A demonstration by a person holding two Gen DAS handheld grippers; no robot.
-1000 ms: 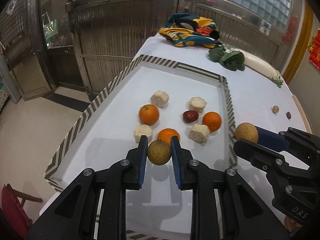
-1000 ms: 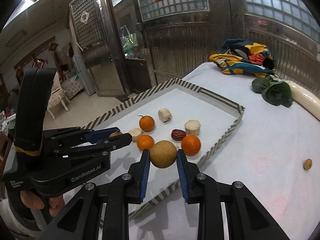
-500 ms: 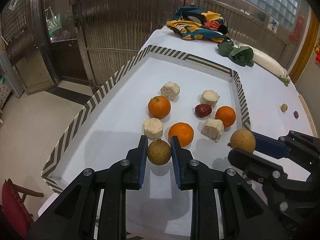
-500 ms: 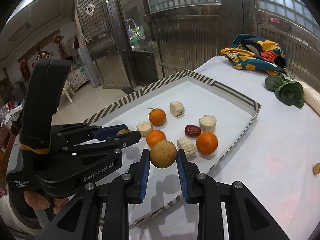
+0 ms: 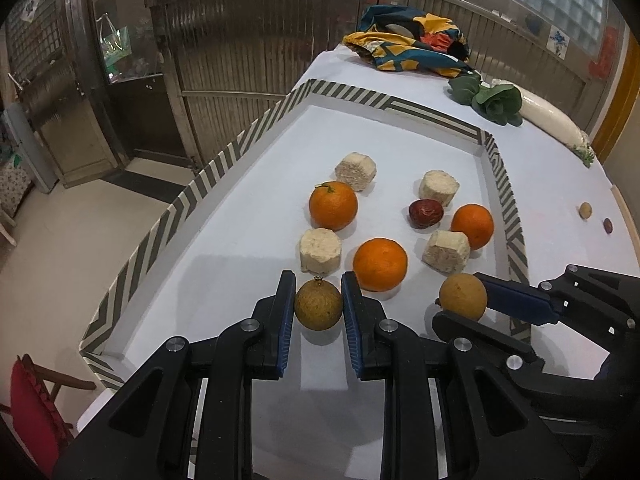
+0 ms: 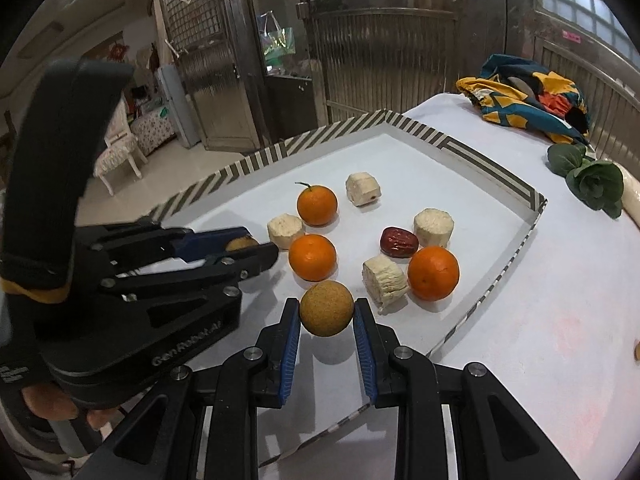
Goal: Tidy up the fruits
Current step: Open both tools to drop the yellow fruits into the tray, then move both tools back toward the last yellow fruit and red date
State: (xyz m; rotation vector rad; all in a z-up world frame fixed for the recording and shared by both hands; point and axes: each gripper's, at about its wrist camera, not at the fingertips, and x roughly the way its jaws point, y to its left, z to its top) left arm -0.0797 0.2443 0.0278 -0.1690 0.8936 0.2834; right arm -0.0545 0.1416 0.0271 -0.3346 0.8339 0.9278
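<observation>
white cloth covers the table [image 5: 552, 184], where a striped tray [image 5: 188, 200] holds oranges and pale chunks. one brown fruit [image 5: 319, 305] is clamped in the left gripper [image 5: 319, 308] and another [image 6: 327, 308] in the right gripper [image 6: 327, 314], both seemingly just above the tray floor. if dropped, either could roll into the nearest orange [image 5: 380, 265].

1. Three oranges [image 5: 333, 205], four pale chunks [image 5: 320, 250] and a date [image 5: 426, 213] lie in the tray [image 5: 208, 168], toward its near end.
2. The tray sits on the table [image 5: 552, 184].
3. Beyond the tray lie a cloth [image 5: 404, 50], a leafy vegetable [image 5: 490, 100] and a radish [image 5: 550, 118].
</observation>
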